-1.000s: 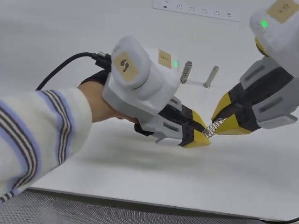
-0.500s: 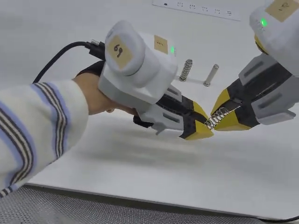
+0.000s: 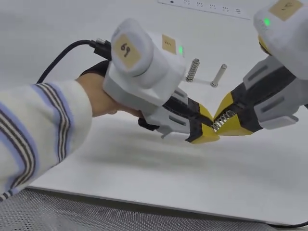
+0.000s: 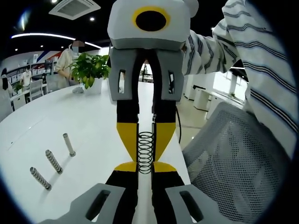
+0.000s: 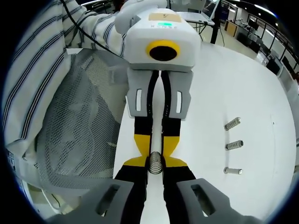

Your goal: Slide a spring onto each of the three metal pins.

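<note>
the thin coiled silver wire spring (image 4: pixel 145 150) was held in the air just above the white surface (image 3: pixel 144 173), lying lengthwise between two yellow-tipped tools that met nose to nose. the right tongs (image 3: pixel 225 124) were clenched along most of its length and the left tongs (image 4: pixel 145 169) were pinched on its other end; which of them bore it i could not tell. well apart from them, farther back on the surface, stood two spring-covered silver metal pins (image 4: pixel 53 161) and, just beside them, one bare smooth silver metal pin (image 4: pixel 69 143). so this looked like the third and last spring, caught mid-handover or mid-regrip. the next move seemed to call for one tool letting go while the other kept the spring by one end, open bore forward, then lining it up over the bare pin's tip and sliding it down.
</note>
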The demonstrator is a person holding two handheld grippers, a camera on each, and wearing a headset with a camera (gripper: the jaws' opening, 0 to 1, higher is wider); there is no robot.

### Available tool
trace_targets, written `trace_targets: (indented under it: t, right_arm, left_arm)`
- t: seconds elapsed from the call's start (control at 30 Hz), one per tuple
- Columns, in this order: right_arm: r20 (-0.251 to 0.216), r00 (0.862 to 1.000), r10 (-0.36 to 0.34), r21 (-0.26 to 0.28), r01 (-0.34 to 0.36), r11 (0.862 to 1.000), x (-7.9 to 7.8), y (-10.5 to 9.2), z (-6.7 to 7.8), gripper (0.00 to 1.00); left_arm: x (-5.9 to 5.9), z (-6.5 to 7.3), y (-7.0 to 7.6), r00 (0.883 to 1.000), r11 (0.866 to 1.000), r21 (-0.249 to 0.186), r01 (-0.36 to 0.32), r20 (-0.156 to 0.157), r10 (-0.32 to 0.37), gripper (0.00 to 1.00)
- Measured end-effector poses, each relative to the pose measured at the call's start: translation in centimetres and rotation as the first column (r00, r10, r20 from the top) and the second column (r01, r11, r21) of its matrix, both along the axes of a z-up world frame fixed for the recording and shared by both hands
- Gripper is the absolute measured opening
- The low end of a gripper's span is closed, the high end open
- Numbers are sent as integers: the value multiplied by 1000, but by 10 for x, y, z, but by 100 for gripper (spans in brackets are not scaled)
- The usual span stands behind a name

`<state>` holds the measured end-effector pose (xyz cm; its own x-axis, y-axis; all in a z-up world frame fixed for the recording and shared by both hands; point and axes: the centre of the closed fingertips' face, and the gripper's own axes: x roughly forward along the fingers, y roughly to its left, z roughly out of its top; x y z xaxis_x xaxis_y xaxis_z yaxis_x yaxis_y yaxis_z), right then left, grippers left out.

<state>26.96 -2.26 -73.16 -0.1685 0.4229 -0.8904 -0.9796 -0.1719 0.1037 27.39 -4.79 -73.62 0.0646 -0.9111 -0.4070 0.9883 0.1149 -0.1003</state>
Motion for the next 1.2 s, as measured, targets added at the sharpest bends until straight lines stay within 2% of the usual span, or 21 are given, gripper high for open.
trace_targets:
  t: [0.1,0.2,0.3,0.33,0.43,0.53,0.63,0.77,0.8,0.9,0.97,1.1,1.17,1.2]
  right_arm:
    - [-14,1000,-22,-2,22,1000,-1,0,-1,8]
    - [-18,998,-59,9,59,998,1,2,-2,8]
    - [-12,998,-64,19,65,998,3,3,-1,8]
    - [-9,998,-64,20,64,998,3,3,-1,8]
    - [-8,997,-74,24,75,997,4,5,-1,8]
    - [0,997,-77,24,76,997,5,5,0,8]
    - [11,997,-77,28,77,997,7,4,0,8]
    - [25,997,-76,45,75,996,11,4,3,8]
    - [30,996,-81,55,79,995,13,5,4,8]
    - [28,996,-89,66,87,994,15,5,7,8]
    - [33,995,-94,69,91,993,17,5,8,8]
    - [37,994,-103,71,101,992,19,4,8,8]
    - [40,994,-103,67,100,993,20,4,8,8]
    - [41,994,-102,65,100,993,20,4,8,8]
  left_arm:
    - [-2,-1,0,1000,1000,5,2,-12,-2,0]
    - [0,-2,2,1000,1000,12,-9,-7,9,0]
    - [2,-2,5,998,999,14,-39,-39,39,1]
    - [3,-2,5,998,999,13,-42,-41,43,1]
    - [4,-2,7,999,999,18,-40,-15,40,1]
    - [6,-2,7,998,998,22,-52,-20,53,1]
    - [9,-2,6,998,998,25,-59,-6,60,2]
    - [13,-1,5,997,997,14,-79,-10,79,2]
    - [18,-1,6,996,996,12,-94,10,93,4]
    - [19,-2,6,995,995,13,-99,5,99,8]
    - [22,-2,7,994,994,15,-109,18,108,12]
    - [25,-3,8,992,993,6,-120,27,119,18]
    - [25,-3,9,992,992,-1,-126,17,126,21]
    - [26,-3,9,991,992,-3,-130,27,130,24]
